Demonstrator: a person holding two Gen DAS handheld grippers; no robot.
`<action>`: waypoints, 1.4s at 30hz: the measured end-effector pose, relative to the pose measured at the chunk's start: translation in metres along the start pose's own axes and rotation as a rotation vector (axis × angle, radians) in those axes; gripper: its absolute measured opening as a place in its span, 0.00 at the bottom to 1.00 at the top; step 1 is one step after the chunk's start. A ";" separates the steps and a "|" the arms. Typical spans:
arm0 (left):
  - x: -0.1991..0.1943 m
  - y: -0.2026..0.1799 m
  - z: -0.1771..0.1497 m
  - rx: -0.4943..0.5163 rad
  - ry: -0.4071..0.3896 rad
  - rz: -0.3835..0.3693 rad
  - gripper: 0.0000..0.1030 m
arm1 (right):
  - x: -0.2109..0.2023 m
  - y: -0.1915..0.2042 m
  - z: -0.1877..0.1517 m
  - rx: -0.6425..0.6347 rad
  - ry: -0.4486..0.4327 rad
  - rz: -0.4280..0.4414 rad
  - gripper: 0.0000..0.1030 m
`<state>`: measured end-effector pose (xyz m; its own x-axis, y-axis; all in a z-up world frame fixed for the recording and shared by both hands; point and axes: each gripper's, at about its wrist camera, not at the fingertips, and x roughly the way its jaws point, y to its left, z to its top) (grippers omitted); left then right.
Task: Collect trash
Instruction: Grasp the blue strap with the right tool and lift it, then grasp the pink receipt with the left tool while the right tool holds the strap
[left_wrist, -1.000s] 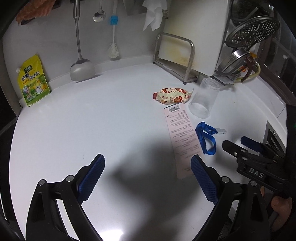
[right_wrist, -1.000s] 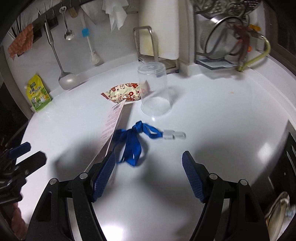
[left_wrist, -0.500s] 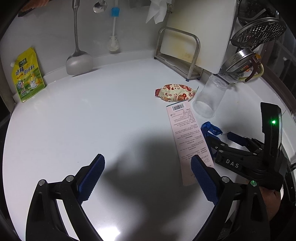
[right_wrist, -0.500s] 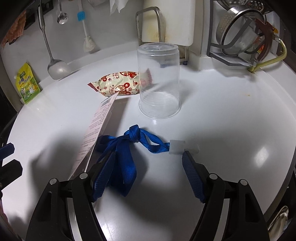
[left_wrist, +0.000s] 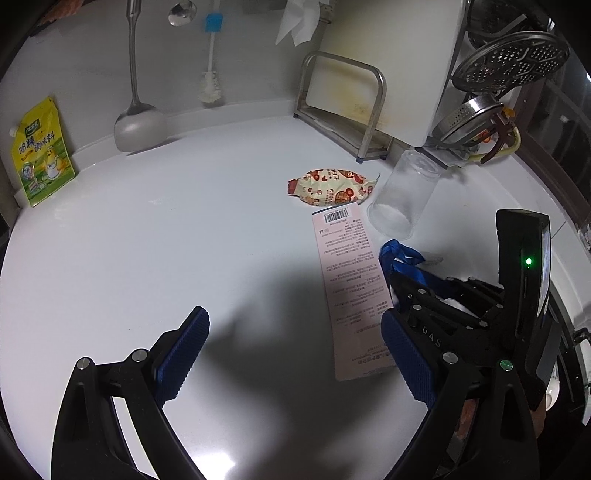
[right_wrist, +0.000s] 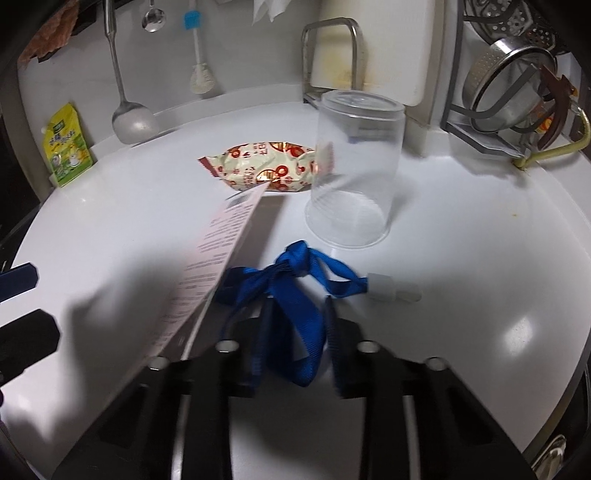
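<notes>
A blue strap (right_wrist: 295, 295) with a white clip lies on the white counter; it also shows in the left wrist view (left_wrist: 400, 258). My right gripper (right_wrist: 295, 339) has closed around its loop. A long pink receipt (left_wrist: 351, 288) lies beside it, its near end lifted in the right wrist view (right_wrist: 218, 254). A red-patterned snack wrapper (left_wrist: 330, 186) lies beyond, next to an upturned clear plastic cup (left_wrist: 402, 195). My left gripper (left_wrist: 295, 350) is open and empty above the counter, left of the receipt.
A metal rack with a cutting board (left_wrist: 369, 74) stands at the back. Strainers (left_wrist: 509, 62) hang at the right. A ladle (left_wrist: 136, 122), brush and yellow pouch (left_wrist: 38, 151) stand along the back wall. The counter edge (right_wrist: 569, 354) drops off at the right.
My right gripper moved forward over the blue strap and its fingers closed on the loop. The receipt's near end has lifted. My left gripper stayed open, shifting slightly.
</notes>
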<state>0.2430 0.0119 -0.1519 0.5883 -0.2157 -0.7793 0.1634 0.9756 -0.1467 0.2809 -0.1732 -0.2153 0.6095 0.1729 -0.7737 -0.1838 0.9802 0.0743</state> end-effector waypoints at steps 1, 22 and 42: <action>0.001 -0.002 0.001 0.002 0.000 -0.003 0.90 | -0.001 -0.003 -0.001 0.015 0.003 0.020 0.10; 0.030 -0.054 0.012 0.041 0.020 -0.072 0.90 | -0.068 -0.061 -0.009 0.141 -0.110 0.012 0.05; 0.095 -0.078 0.019 0.026 0.112 0.000 0.90 | -0.106 -0.093 -0.052 0.256 -0.115 -0.045 0.05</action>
<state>0.3010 -0.0853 -0.2034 0.4966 -0.2083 -0.8426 0.1850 0.9739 -0.1317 0.1933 -0.2882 -0.1729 0.6991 0.1241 -0.7042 0.0375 0.9771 0.2094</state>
